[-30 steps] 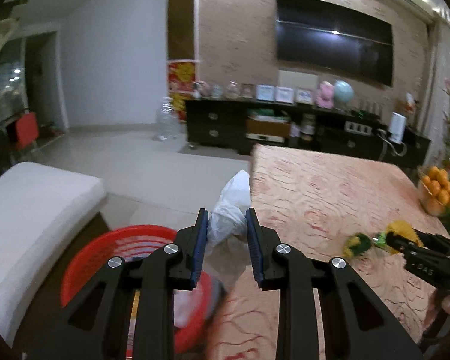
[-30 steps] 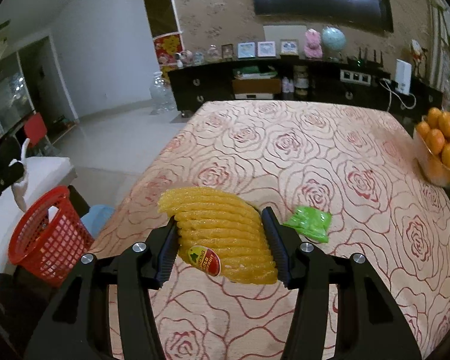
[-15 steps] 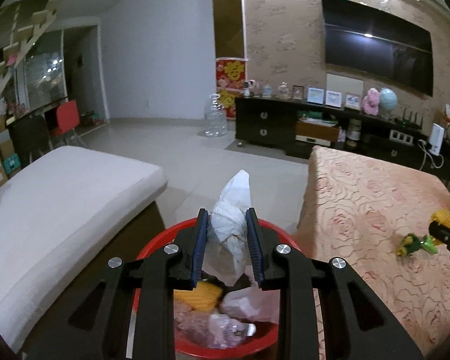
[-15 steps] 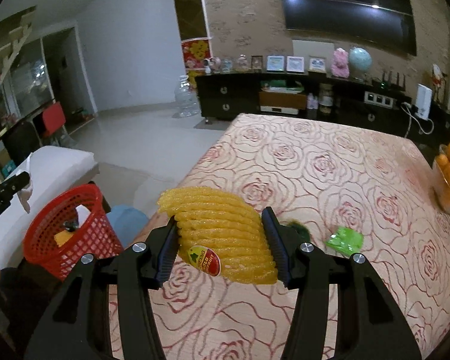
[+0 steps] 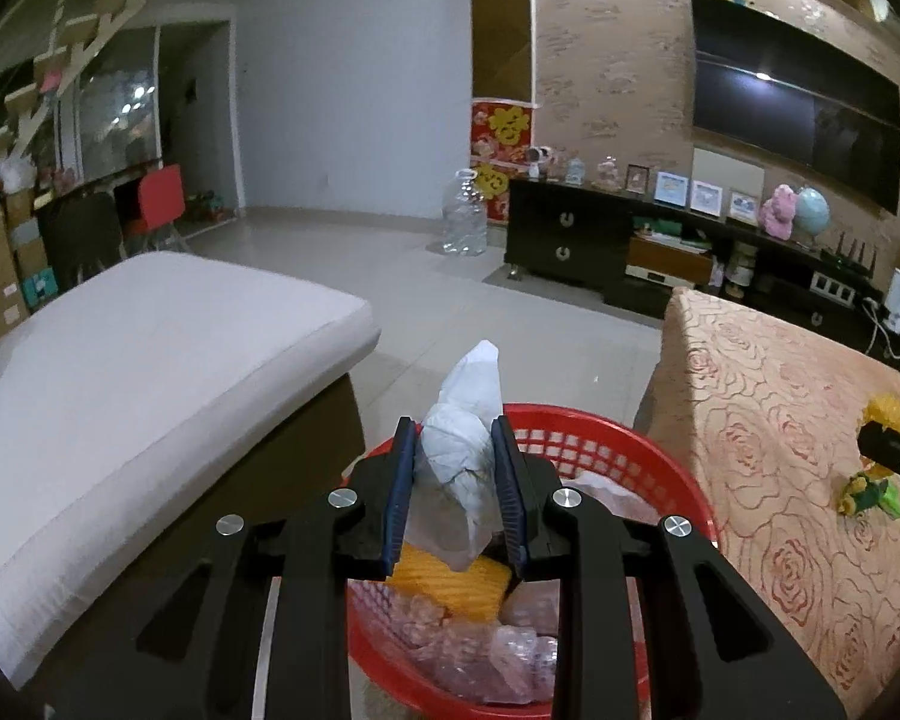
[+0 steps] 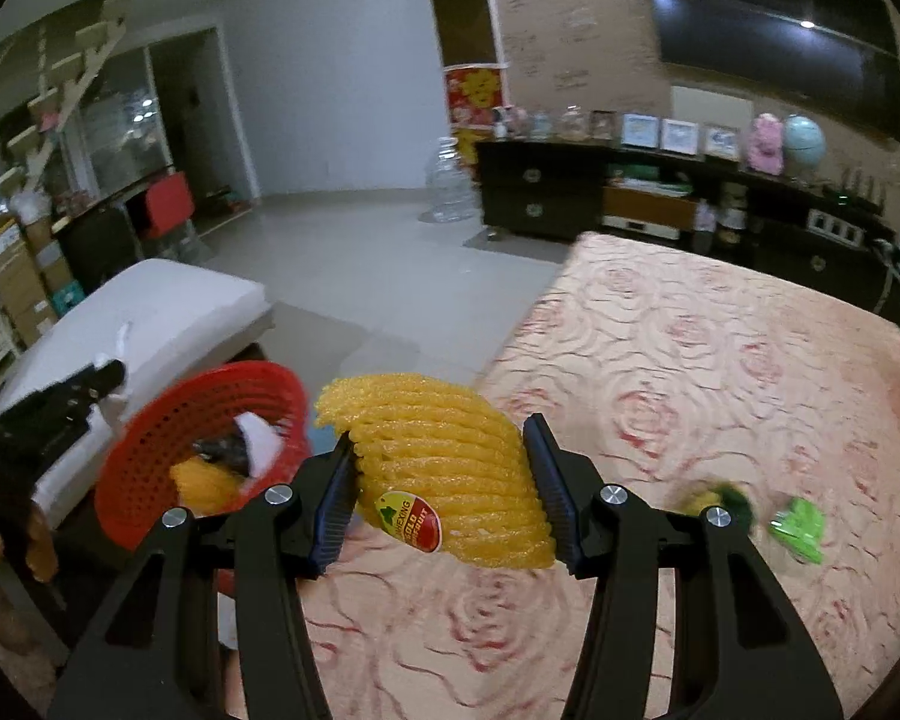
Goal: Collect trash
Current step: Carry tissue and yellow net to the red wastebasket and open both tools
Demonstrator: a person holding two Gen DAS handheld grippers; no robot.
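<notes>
My left gripper is shut on a crumpled white tissue and holds it above the red mesh basket, which holds yellow foam net and clear plastic wrap. My right gripper is shut on a yellow foam fruit net with a red sticker, above the table's left edge, right of the basket. A green wrapper and a dark green and yellow scrap lie on the rose-patterned tablecloth.
A white cushioned bench stands left of the basket. A dark TV cabinet and a large water bottle stand at the far wall. Tiled floor lies between bench and table. Boxes and a red chair are far left.
My left gripper has carried the tissue from the table edge to above the basket. My right gripper has moved left with the foam net toward the basket; the green wrapper now lies further right.
</notes>
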